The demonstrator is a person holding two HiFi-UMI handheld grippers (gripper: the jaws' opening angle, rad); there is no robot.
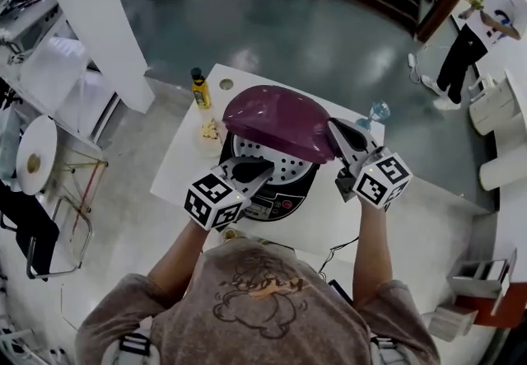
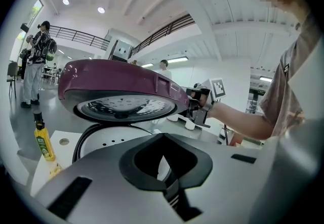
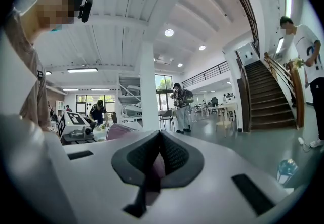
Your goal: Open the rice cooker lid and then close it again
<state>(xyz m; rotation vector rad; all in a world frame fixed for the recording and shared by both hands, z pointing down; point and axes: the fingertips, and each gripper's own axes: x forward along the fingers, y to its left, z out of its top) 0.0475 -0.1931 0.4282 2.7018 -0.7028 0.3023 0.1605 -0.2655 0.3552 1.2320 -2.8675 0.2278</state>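
Rice cooker (image 1: 276, 194): sat in the middle of the white worktop (image 1: 185, 170), its mouth uncovered.
Lid (image 1: 276, 120): purple, swung up partway, tilted over the cooker's far side.
Right gripper (image 1: 336, 129): jaws closed together, tips at the raised lid's front edge.
Left gripper (image 1: 262, 167): jaws closed on nothing, low over the cooker's front.
Yellow bottle (image 1: 200, 91): stood upright on the worktop, just beyond the cooker.

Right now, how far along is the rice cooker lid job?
Done: purple lid unlatched, partway up off the cooker. In hand: right tongs, shut, at the lid's edge; left tongs over the cooker's front. Left: probably finish opening, then close.
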